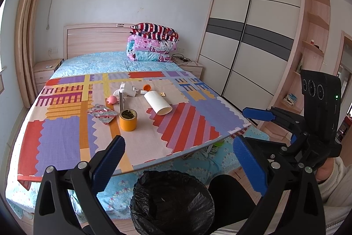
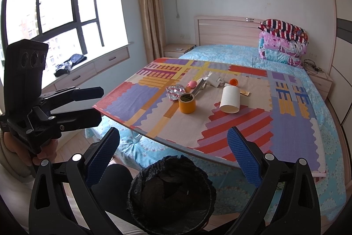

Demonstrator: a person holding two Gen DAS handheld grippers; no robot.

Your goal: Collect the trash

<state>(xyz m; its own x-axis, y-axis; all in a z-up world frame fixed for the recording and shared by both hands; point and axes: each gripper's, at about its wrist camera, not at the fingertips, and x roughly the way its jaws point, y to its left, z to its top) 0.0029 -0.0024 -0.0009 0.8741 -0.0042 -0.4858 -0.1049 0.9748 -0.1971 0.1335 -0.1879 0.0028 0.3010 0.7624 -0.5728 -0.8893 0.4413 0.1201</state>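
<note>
A colourful board [image 1: 66, 136] lies on the bed and bears the trash: an orange tape roll [image 1: 128, 120] [image 2: 187, 103], a white cardboard tube [image 1: 157, 102] [image 2: 230, 99], a red foil blister pack [image 1: 101, 113] [image 2: 175, 91], a pink toy [image 1: 112, 100], crumpled white paper [image 1: 128, 90] [image 2: 212, 79] and an orange cap [image 1: 147, 87] [image 2: 233, 81]. A bin with a black bag [image 1: 171, 202] [image 2: 171, 193] stands below the board's near edge. My left gripper [image 1: 178, 166] is open and empty above the bin. My right gripper [image 2: 173, 158] is open and empty there too.
Folded quilts [image 1: 151, 45] are stacked by the headboard. A wardrobe [image 1: 248, 36] stands to the right, nightstands flank the bed, and a window bench [image 2: 88, 67] runs along the left. The right gripper also shows in the left wrist view [image 1: 250, 127], the left gripper in the right wrist view [image 2: 100, 104].
</note>
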